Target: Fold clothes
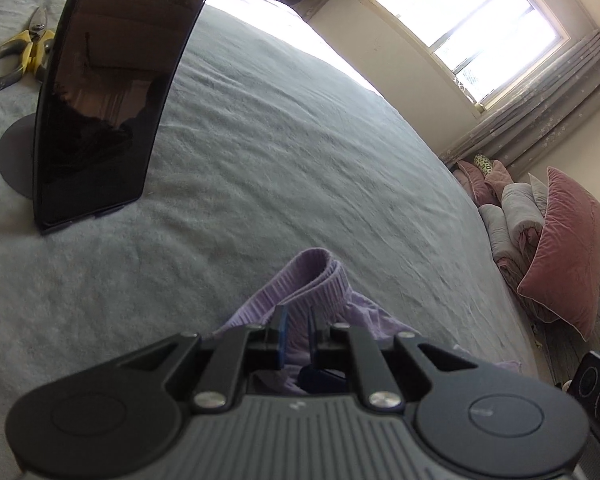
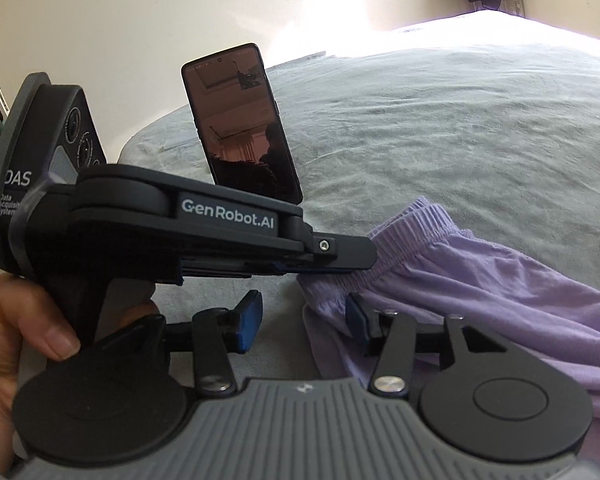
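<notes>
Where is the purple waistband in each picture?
Left wrist view: the purple waistband is low in the middle, pinched by the left claw.
Right wrist view: the waistband is right of centre, its end under the left claw's tip.
Shared landmark: the standing phone, on the grey bed.

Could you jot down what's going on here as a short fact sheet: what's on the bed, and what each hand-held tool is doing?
surface: bed with grey cover
garment: purple shorts, lying on the bed
left tool: shut on the shorts' waistband
right tool: open, jaws either side of the shorts' edge, not pressing
phone: propped upright on a stand
scissors: yellow handles, beyond the phone
pillow: pink, beside the bed
</notes>
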Action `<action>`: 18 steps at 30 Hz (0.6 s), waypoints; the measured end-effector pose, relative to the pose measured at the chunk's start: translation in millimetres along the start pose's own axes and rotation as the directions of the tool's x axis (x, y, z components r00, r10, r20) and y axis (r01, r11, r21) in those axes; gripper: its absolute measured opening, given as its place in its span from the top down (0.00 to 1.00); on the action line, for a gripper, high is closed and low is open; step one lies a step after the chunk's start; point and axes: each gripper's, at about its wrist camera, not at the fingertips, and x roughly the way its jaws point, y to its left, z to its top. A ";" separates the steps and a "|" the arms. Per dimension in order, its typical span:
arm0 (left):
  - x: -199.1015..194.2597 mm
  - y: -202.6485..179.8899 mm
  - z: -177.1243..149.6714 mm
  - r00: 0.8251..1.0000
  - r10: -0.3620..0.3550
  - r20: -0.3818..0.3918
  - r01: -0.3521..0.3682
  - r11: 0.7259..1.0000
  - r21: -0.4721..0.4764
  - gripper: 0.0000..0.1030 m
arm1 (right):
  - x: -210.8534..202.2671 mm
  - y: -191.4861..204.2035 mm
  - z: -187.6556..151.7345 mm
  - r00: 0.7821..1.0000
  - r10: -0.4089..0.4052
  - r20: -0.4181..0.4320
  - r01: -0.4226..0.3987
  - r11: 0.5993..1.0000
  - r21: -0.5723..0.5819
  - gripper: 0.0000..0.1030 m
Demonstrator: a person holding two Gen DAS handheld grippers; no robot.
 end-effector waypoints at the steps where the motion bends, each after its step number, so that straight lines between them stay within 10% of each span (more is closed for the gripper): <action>1: 0.7 -0.9 -0.3 1.000 0.006 -0.001 -0.006 1.000 0.003 0.91 | -6.8 -1.7 -1.0 1.000 -0.008 0.003 0.008 1.000 0.007 0.51; 9: -1.0 -3.0 -0.4 0.999 0.033 0.015 -0.033 0.999 0.012 0.91 | -82.1 -52.3 -19.3 0.987 -0.156 0.045 0.148 0.979 0.140 0.51; 18: -6.3 -33.1 1.7 0.989 0.077 0.129 -0.101 0.976 0.195 0.64 | -158.1 -113.4 -55.7 0.946 -0.318 0.065 0.281 0.903 0.327 0.51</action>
